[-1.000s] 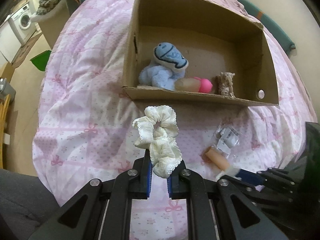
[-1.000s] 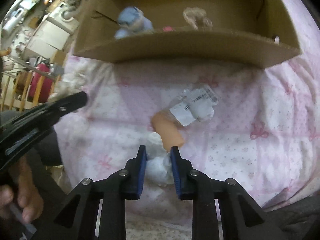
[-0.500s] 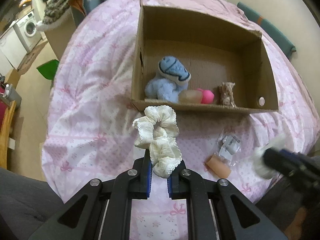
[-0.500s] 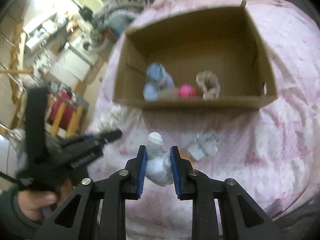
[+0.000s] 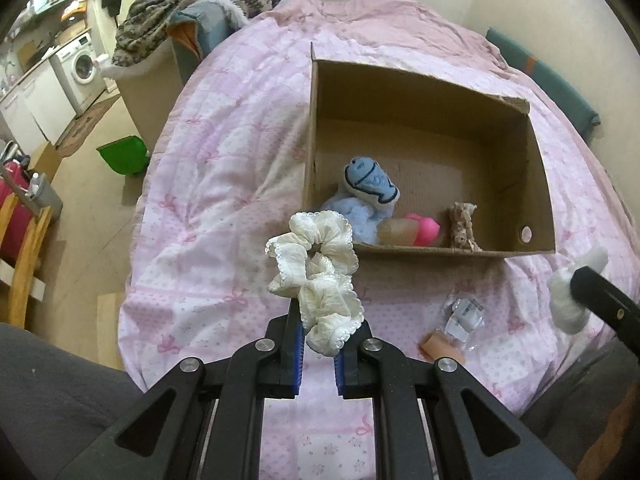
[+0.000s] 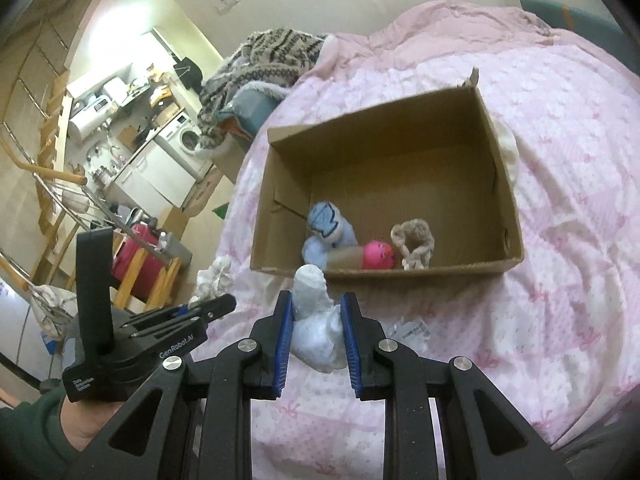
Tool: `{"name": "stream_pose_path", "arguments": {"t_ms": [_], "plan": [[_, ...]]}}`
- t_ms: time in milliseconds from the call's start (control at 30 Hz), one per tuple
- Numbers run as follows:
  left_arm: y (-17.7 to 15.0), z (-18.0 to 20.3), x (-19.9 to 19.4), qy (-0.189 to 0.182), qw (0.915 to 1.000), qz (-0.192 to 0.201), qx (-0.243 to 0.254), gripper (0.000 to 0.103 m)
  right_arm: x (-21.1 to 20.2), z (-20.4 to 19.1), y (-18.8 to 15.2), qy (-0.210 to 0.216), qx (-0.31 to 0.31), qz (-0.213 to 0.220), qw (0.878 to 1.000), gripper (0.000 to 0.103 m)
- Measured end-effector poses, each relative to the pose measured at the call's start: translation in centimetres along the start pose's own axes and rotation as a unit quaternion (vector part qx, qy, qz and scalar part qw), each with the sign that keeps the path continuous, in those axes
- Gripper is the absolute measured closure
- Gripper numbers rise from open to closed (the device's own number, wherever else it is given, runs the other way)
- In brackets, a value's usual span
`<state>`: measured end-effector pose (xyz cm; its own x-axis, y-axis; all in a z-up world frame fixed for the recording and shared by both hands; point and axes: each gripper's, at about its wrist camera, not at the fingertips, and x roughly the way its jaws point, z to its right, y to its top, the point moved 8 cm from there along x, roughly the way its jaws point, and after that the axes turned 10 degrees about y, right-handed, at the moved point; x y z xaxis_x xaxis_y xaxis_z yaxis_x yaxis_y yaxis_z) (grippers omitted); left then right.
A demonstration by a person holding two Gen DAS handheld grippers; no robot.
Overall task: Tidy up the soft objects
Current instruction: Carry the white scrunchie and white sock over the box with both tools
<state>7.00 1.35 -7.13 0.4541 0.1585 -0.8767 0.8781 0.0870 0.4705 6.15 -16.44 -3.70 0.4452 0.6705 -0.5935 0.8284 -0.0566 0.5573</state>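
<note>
The cardboard box (image 6: 496, 184) is bare at the back; toys (image 6: 332, 236) crowd its near wall.

Peach tube (image 5: 440, 350) half-hidden — wrapper (label unreadable), claw-blocked

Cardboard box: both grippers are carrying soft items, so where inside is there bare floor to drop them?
The cardboard box has bare floor across its far half and right side, up to the wall with the round hole. The near wall is crowded: blue plush, pink toy and beige scrunchie sit in a row there.
</note>
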Motion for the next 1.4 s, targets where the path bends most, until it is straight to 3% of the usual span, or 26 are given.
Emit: {"name": "stream_pose_path", "arguments": {"t_ms": [167, 467, 800, 867, 900, 1000, 1067, 1167, 1400], "plan": [[1.7, -0.1, -1.3, -0.012, 0.9998, 0.015, -0.006, 0.092, -0.3, 0.9, 1.0, -0.031, 0.005, -0.008, 0.999, 0.077], [6.5, 0.6, -2.3, -0.017, 0.9985, 0.051, 0.002, 0.092, -1.3, 3.0, 4.1, -0.05, 0.008, 0.012, 0.999, 0.077], [10.9, 3.1, -0.4, -0.02, 0.9959, 0.084, 0.025, 0.092, -1.1, 6.1, 8.4, -0.092, -0.003, 0.032, 0.995, 0.077], [11.1, 3.8, 0.9, -0.038, 0.995, 0.087, 0.03, 0.092, -0.5, 7.3, 8.5, -0.097, 0.006, 0.035, 0.995, 0.077], [10.8, 4.4, 2.2, -0.058, 0.9941, 0.084, 0.038, 0.092, -0.2, 7.9, 8.4, -0.1, 0.012, 0.038, 0.994, 0.077], [9.9, 4.3, 4.9, -0.045, 0.9971, 0.053, 0.03, 0.092, 0.7, 9.7, 7.4, -0.125, 0.033, 0.031, 0.991, 0.077], [9.9, 4.4, 5.1, -0.062, 0.997, 0.043, 0.019, 0.092, 1.4, 10.1, 7.2, -0.129, 0.035, 0.02, 0.991, 0.077], [10.0, 4.8, 4.7, -0.052, 0.9968, 0.052, 0.03, 0.092, 2.3, 10.3, 7.1, -0.128, 0.031, 0.007, 0.991, 0.077], [9.1, 5.0, 5.6, -0.072, 0.997, 0.022, 0.019, 0.092, 4.2, 10.9, 5.8, -0.136, 0.037, -0.031, 0.99, 0.077]]}}
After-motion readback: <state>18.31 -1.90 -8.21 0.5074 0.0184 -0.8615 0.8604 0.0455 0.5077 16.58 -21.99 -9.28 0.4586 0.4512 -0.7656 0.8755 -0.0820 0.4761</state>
